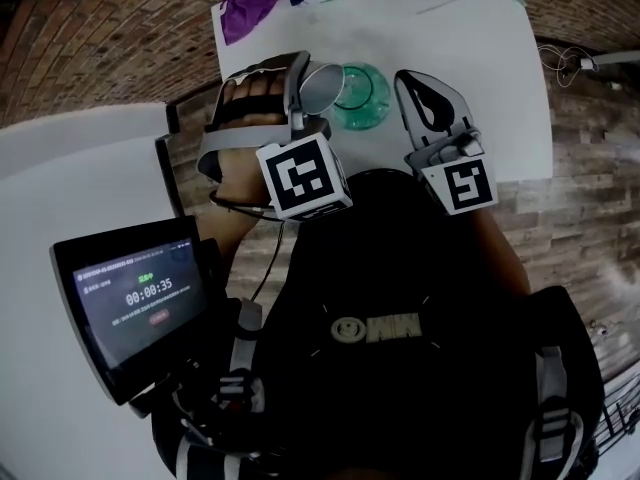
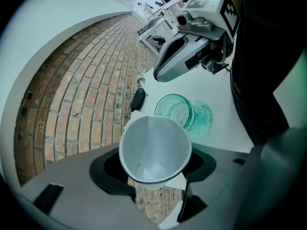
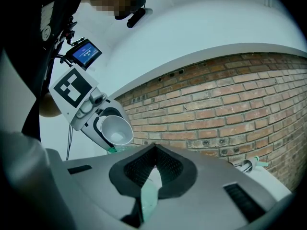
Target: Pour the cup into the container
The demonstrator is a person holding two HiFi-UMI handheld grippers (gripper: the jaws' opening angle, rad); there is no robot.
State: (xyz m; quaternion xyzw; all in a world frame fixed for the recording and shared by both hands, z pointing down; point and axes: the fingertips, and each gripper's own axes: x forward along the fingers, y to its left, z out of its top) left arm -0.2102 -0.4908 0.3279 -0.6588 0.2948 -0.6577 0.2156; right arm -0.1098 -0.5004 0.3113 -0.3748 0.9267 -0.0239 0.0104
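1. Far left, near the person: a dark screen (image 1: 130, 303) showing a timer.
2. The left gripper (image 2: 156, 169), with its marker cube (image 1: 303, 176) on top, has its jaws part-spread and pinching a white paper cup (image 2: 154, 150) by the sides.
3. The cup is held in the air and tilted. Its mouth faces back at the gripper camera and toward the right gripper. The inside looks plain white.
4. Just right of the cup and a bit beyond it, a green see-through container (image 1: 362, 93) sits on the white table (image 1: 480, 58). In the head view the cup rim overlaps the container's left edge.
5. The right gripper (image 3: 153, 169) is right of the container. Its jaws are pressed together at the tips, with nothing clamped between them.
6. At the table's far left corner lies a purple cloth (image 1: 250, 8).
7. A brick floor (image 1: 100, 38) surrounds the table.
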